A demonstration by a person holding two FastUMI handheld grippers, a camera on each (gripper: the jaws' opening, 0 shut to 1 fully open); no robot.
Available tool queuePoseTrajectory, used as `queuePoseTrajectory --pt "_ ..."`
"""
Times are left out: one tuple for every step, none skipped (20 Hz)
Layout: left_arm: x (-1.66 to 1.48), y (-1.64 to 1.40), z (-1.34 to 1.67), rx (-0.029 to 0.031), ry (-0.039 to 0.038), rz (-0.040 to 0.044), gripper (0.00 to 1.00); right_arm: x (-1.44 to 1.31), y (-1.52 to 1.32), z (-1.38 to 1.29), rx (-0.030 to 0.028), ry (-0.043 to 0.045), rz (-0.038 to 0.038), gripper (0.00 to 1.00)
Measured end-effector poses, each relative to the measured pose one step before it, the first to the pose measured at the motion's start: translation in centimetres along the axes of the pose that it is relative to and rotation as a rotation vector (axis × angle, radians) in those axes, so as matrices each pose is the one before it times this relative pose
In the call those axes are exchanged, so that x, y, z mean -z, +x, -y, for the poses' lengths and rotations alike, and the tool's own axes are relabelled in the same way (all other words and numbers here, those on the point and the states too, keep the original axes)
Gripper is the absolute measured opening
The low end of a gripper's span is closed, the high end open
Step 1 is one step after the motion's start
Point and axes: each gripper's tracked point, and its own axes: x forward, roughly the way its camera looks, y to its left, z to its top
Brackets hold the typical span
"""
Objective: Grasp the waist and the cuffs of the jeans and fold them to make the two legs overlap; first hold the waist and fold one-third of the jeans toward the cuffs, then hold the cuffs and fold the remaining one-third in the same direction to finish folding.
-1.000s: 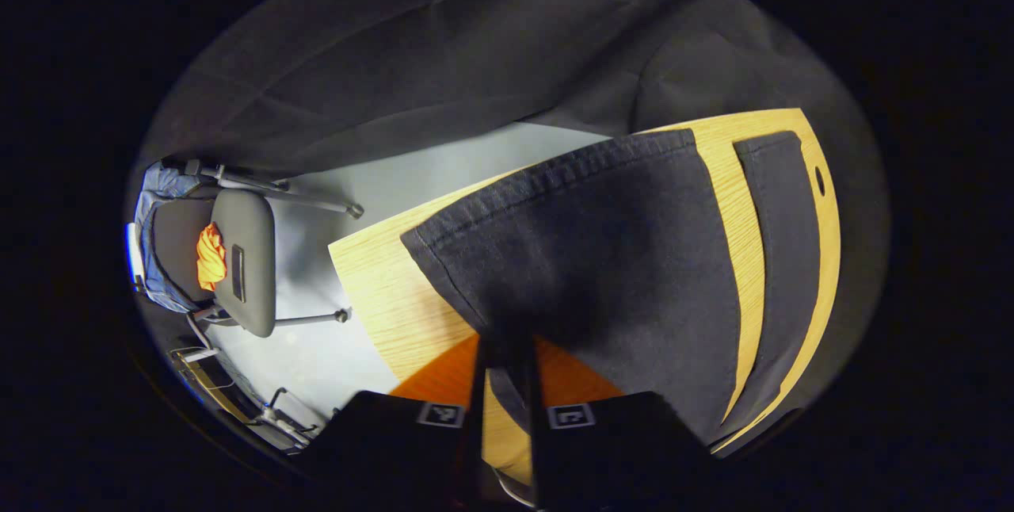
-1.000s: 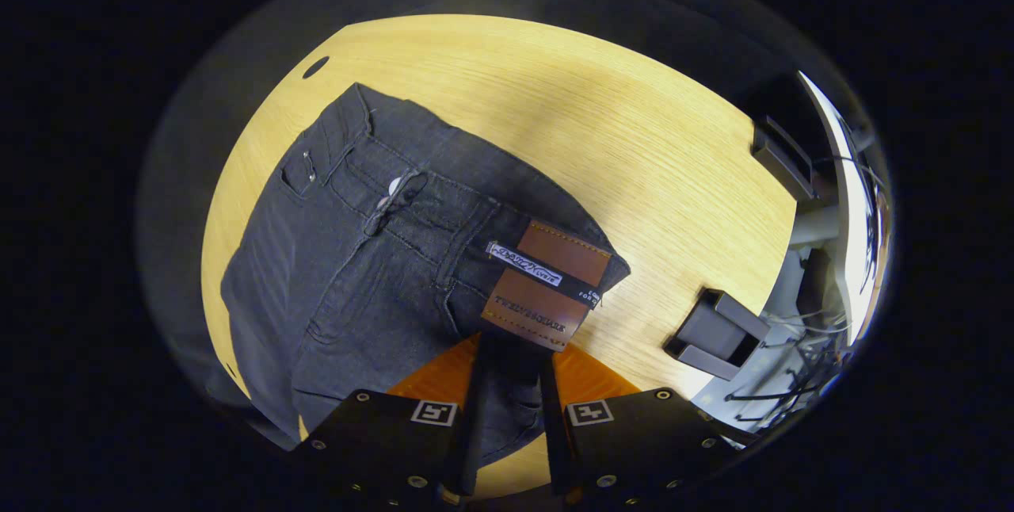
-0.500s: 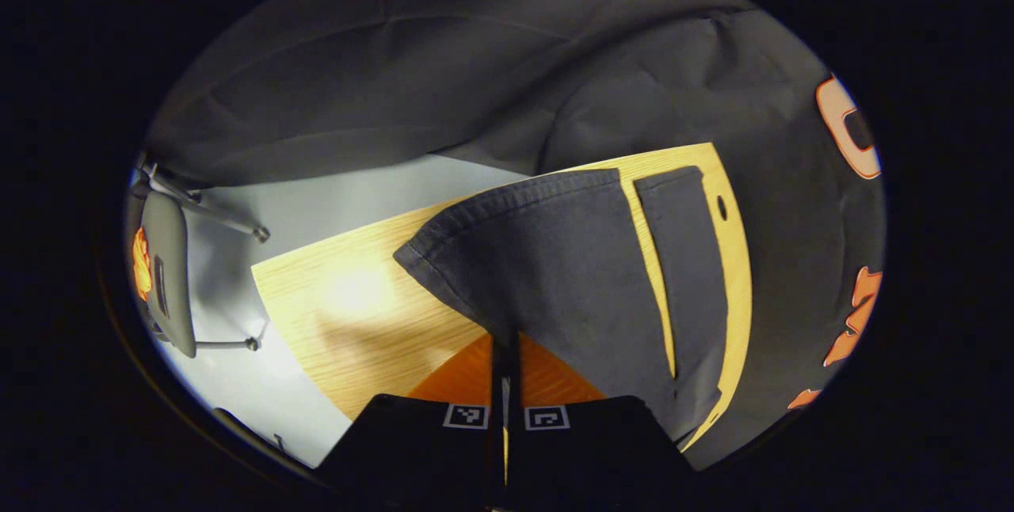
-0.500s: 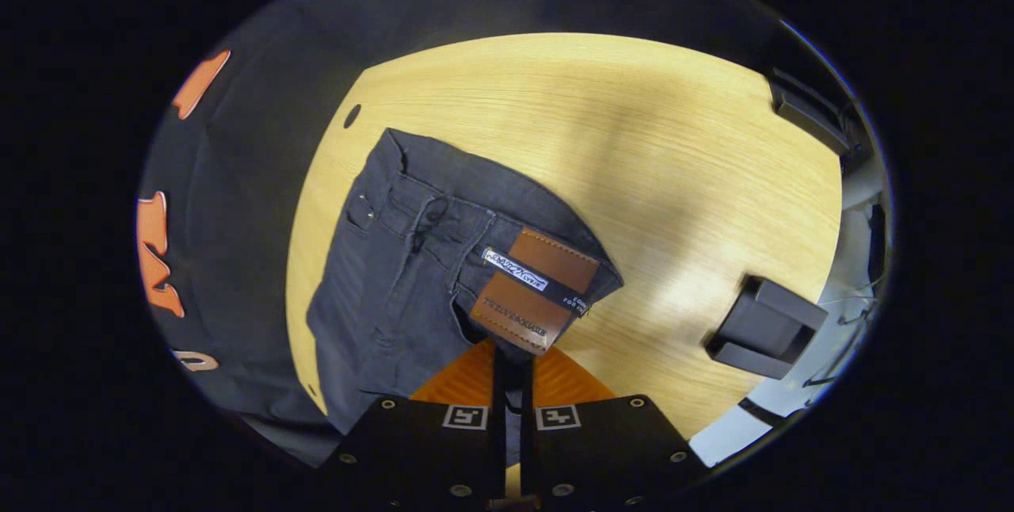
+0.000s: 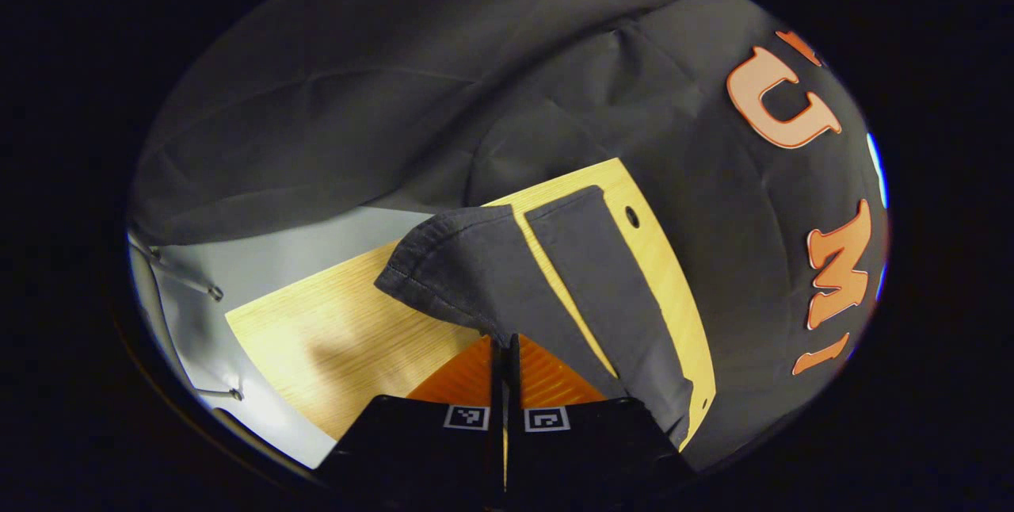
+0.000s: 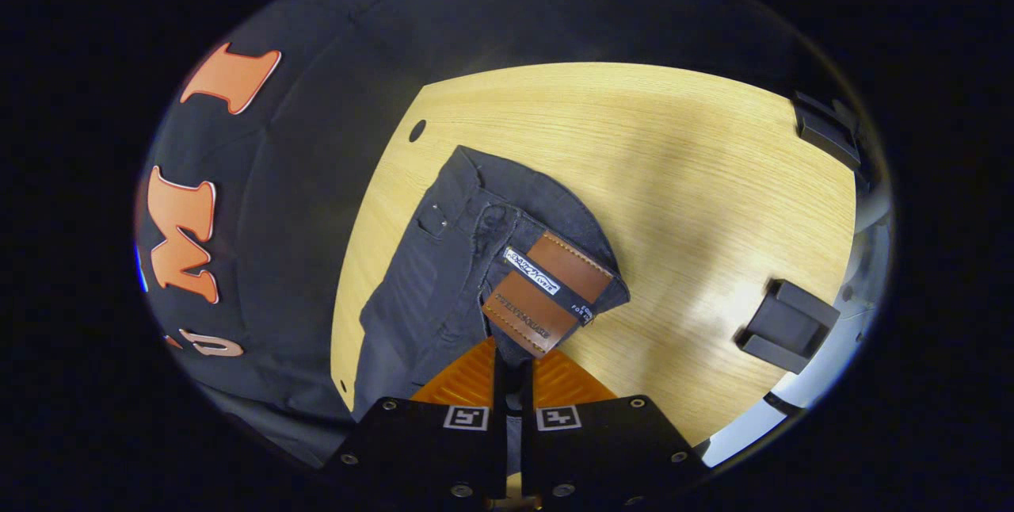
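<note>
Both grippers lifting higher | left gripper [image 5: 504,349] fingers clamp cuff [image 5: 444,246], right gripper [image 6: 512,361] fingers clamp waist [image 6: 547,290] | jeans [image 6: 444,274] rising off bench [image 6: 673,179], leg-overlap fold starting

matt denim jeans [image 6: 444,274], wood-grain table [image 6: 673,179]

left gripper view: high, looking down | right gripper view: likewise | shared: table [image 5: 333,338]

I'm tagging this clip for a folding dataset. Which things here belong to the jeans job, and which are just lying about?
Part of the job:
- jeans, waist pinched
- cuff, pinched and lifted
- left hand-held gripper
- right hand-held gripper
- table under the jeans

Just lying about:
- dark holder on the table
- another dark holder at the table's far edge
- chair legs on the floor
</note>
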Motion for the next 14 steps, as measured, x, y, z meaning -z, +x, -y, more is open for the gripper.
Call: queuePoseTrajectory --pt "-0.612 -0.28 0.936 0.01886 0.0062 0.01544 0.02 -0.049 -0.208 -0.705 -0.0185 -0.00268 0.00386 0.08" --pt "-0.636 -0.346 1.147 0.02 0.00279 0.01764 0.02 -0.315 -0.565 -0.54 -0.00733 0.00073 0.0201 0.08" --pt "-0.625 -0.382 0.954 0.0192 0.0061 0.006 0.01 -0.073 -0.285 -0.577 -0.01222 0.0023 -0.00078 0.08" --pt "-0.86 -0.317 1.01 0.01609 0.00816 0.01658 0.02 -0.521 -0.336 -0.572 -0.00742 -0.00079 0.02392 0.08" --pt "-0.79 0.202 0.807 0.00683 0.00939 0.00616 0.02 -0.184 -0.189 -0.439 -0.0037 -0.01372 0.00072 0.08" --pt "-0.675 0.337 0.796 0.01075 0.00495 0.00995 0.02 -0.271 -0.295 -0.424 0.01094 -0.01338 0.00587 0.08" --pt "-0.661 0.71 1.476 0.02336 0.01306 -0.0064 0.02 -0.285 -0.13 -0.601 0.00167 0.00906 0.00994 0.07" --pt "-0.393 0.772 0.735 -0.00341 0.01351 0.00157 0.02 -0.033 -0.128 -0.744 -0.00643 0.00892 -0.00461 0.08" --pt "0.004 0.607 1.157 0.01477 0.01604 -0.01983 0.02 -0.532 -0.117 -0.564 0.0045 0.00688 0.02525 0.08" --pt "-0.433 0.72 0.893 0.00572 0.00682 0.00047 0.02 0.03 -0.071 -0.873 -0.0056 -0.00663 -0.00461 0.08" --pt "-0.196 0.656 0.365 0.00631 0.01652 -0.01887 0.02 -0.296 -0.312 -0.811 0.0002 -0.0058 0.02625 0.07" --pt "-0.503 0.784 0.641 0.00569 0.00484 -0.00373 0.02 0.094 0.015 -0.716 0.00248 -0.01316 -0.00695 0.08" --pt "-0.166 0.666 0.755 0.01278 0.00932 -0.02285 0.02 -0.294 -0.147 -0.546 0.01697 -0.00088 0.01819 0.08" --pt "-0.845 0.847 0.286 0.00468 0.00578 0.00342 0.01 -0.13 -0.016 -0.708 0.00342 -0.00748 0.00097 0.08"
